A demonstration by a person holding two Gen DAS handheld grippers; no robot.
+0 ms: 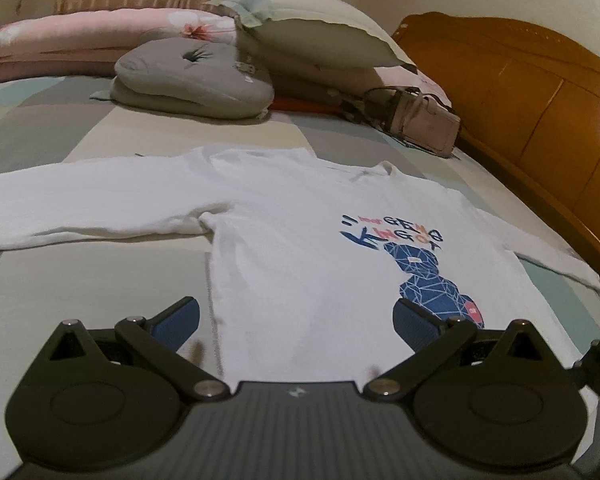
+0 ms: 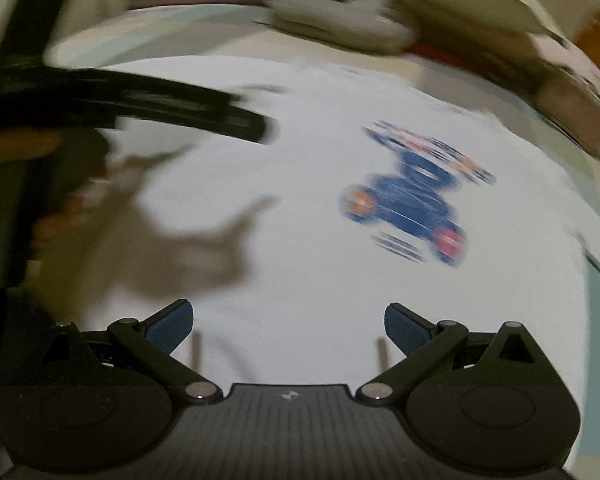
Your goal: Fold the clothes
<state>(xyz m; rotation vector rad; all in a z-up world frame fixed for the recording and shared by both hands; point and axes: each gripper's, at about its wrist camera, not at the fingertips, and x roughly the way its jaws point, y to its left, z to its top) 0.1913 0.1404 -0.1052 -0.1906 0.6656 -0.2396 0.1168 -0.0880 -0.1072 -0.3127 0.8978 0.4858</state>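
Observation:
A white long-sleeved shirt (image 1: 292,240) with a blue bear print (image 1: 424,276) lies flat on the bed, its front up and one sleeve (image 1: 80,204) stretched out to the left. My left gripper (image 1: 296,320) hovers open over the shirt's lower body, with nothing between its blue pads. The right wrist view is blurred by motion. There the same shirt (image 2: 300,200) fills the frame, and my right gripper (image 2: 288,324) is open above it. The left gripper's dark body (image 2: 132,104) crosses the upper left of that view.
Pillows (image 1: 312,28), a grey cushion (image 1: 192,76) and a pink handbag (image 1: 416,120) lie at the head of the bed. A wooden headboard (image 1: 540,112) runs along the right. The patchwork bedspread (image 1: 28,120) shows around the shirt.

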